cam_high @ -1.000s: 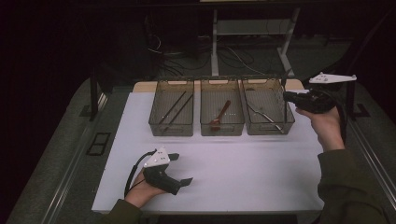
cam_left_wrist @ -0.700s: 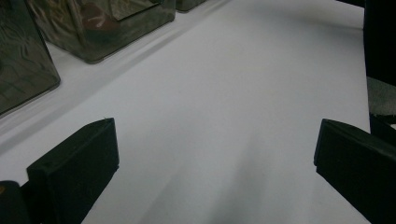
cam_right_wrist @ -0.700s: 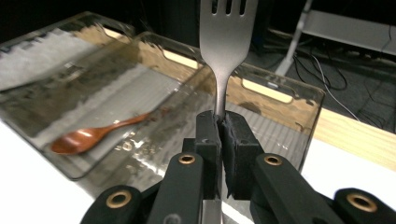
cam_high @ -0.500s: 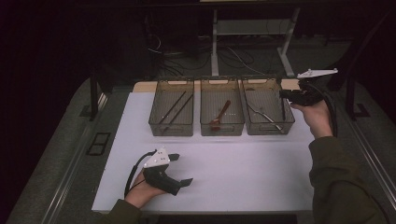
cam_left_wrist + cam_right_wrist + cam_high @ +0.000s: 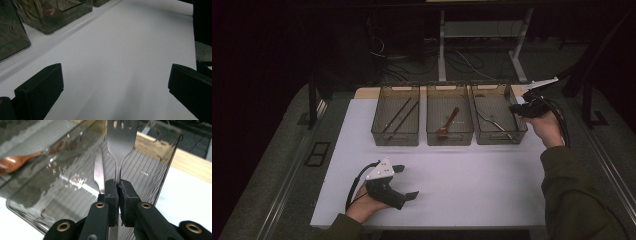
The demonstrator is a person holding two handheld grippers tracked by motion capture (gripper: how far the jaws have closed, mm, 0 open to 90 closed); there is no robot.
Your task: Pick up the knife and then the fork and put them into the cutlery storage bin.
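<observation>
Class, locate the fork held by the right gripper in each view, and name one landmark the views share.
High view: too small to tell at the right gripper.
Left gripper view: not in it.
Right gripper view: fork, top centre, clamped.
Shared landmark: right-hand bin.

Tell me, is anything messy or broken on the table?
Nothing stands out. The three smoky clear plastic bins sit in a neat row on the white table, with no spills. The right tool grips a shiny metal fork over the right-hand bin.

Silver fork [image 5: 122, 142], brown wooden spoon [image 5: 447, 124], smoky bins [image 5: 394, 137].
</observation>
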